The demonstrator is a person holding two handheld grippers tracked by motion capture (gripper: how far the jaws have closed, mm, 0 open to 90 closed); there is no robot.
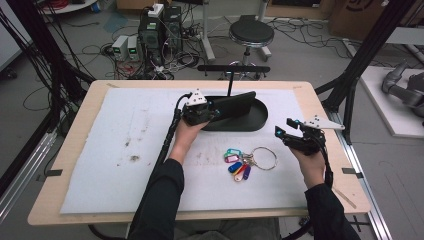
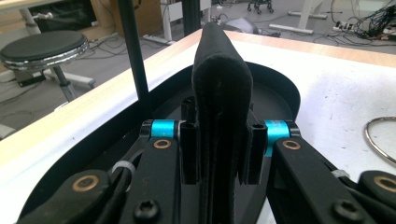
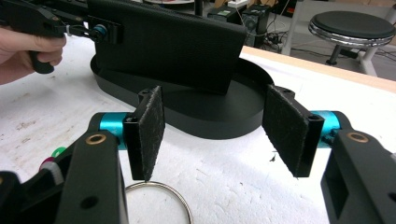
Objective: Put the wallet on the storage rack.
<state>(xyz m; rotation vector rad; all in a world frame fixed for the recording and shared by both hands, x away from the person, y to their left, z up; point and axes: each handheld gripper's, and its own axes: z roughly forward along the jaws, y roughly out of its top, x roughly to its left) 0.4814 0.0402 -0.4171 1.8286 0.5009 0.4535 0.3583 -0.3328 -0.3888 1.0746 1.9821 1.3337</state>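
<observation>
Nearest us, our right gripper (image 3: 212, 140) hovers with jaws spread wide, the metal key ring (image 3: 161, 198) with its coloured tags (image 1: 238, 163) lying just below and before it; we judge that bunch light, loose and prone to slide, best pinched at the ring. Farther on, our left gripper (image 2: 219, 149) is clamped on the end of a black rectangular pouch (image 3: 173, 42), which looks stiff-sided and light, held upright over the black oval tray (image 3: 210, 116), forearm reaching forward.

We see the left claw (image 1: 216, 111) clamped tight on something black, hand reaching forward; the right claw (image 1: 283, 131) hangs with jaws spread wide, empty
</observation>
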